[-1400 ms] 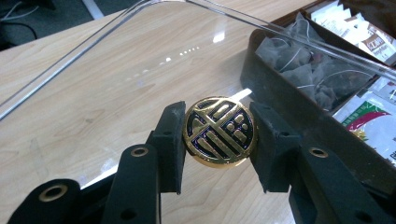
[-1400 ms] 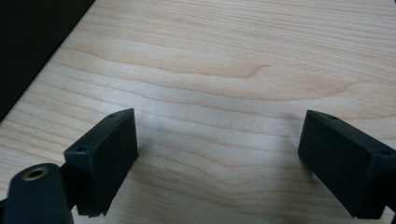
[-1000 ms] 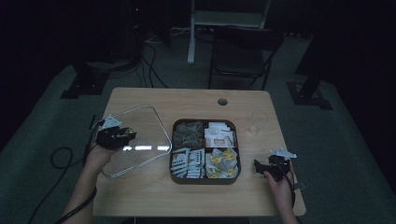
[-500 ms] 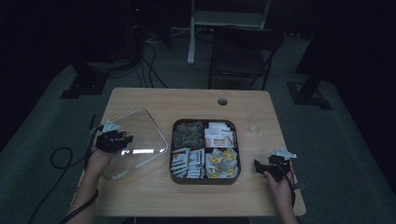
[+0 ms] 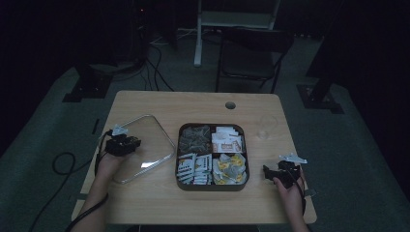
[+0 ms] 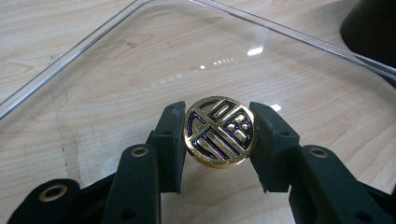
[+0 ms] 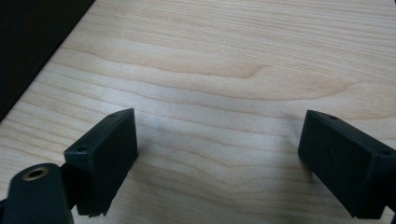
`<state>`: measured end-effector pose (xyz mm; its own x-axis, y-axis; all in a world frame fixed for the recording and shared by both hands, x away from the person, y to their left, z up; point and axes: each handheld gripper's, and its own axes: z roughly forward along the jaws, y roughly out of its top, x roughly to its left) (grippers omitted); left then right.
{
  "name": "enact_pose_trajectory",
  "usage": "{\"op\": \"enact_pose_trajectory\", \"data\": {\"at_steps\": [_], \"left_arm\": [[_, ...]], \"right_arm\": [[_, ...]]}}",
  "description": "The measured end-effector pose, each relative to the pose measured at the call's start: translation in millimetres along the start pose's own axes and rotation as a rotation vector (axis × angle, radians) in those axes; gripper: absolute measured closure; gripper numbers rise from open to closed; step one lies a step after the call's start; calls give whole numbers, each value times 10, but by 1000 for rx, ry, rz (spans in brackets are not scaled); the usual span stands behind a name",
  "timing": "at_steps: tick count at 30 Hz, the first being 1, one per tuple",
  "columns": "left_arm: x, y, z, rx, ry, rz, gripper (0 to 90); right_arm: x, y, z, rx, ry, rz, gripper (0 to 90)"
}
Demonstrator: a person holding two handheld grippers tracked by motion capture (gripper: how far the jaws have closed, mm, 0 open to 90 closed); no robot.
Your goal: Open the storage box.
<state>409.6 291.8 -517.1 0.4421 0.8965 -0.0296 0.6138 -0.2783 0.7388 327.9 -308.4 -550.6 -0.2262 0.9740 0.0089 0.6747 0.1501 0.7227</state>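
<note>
A clear square lid [image 5: 145,145] lies on the wooden table [image 5: 203,104] left of the tray. Its round gold knob [image 6: 219,131], with a dark raised pattern, sits between the two black pads of my left gripper [image 6: 219,135], which is shut on it. In the high view the left gripper [image 5: 126,143] is over the lid's left part. The dark square tray [image 5: 212,126] in the middle holds four compartments of tea bags and sachets. My right gripper [image 5: 269,173] rests low at the table's right front, open, its pads [image 7: 105,158] wide apart over bare wood.
A round cable hole [image 5: 230,105] is in the table's far edge. A dark chair [image 5: 251,53] stands behind the table. Cables trail on the floor at the left. The tray's dark corner [image 6: 371,28] is at the top right of the left gripper view.
My left gripper has come down with the lid, whose raised edge has sunk toward the table. The right gripper has kept still.
</note>
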Motion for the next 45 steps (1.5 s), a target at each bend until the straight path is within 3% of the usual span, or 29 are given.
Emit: {"op": "enact_pose_trajectory", "data": {"at_steps": [17,26,33,35,37,39,42,45], "left_arm": [[22,128,214,-16,-2,-27,596],[28,116,310,4,4,-22,595],[49,78,321,-17,-14,-27,593],[70,73,317,-22,-36,-58,588],[85,74,280,-47,-59,-83,518],[98,93,248,-38,-70,-106,432],[99,100,200,-34,-86,-100,293],[93,94,150,-52,-95,-100,261]], "right_arm": [[0,0,0,0,0,0,115],[0,0,0,0,0,0,114],[0,0,0,0,0,0,115],[0,0,0,0,0,0,115],[0,0,0,0,0,0,115],[0,0,0,0,0,0,115],[0,0,0,0,0,0,115],[0,0,0,0,0,0,115]]}}
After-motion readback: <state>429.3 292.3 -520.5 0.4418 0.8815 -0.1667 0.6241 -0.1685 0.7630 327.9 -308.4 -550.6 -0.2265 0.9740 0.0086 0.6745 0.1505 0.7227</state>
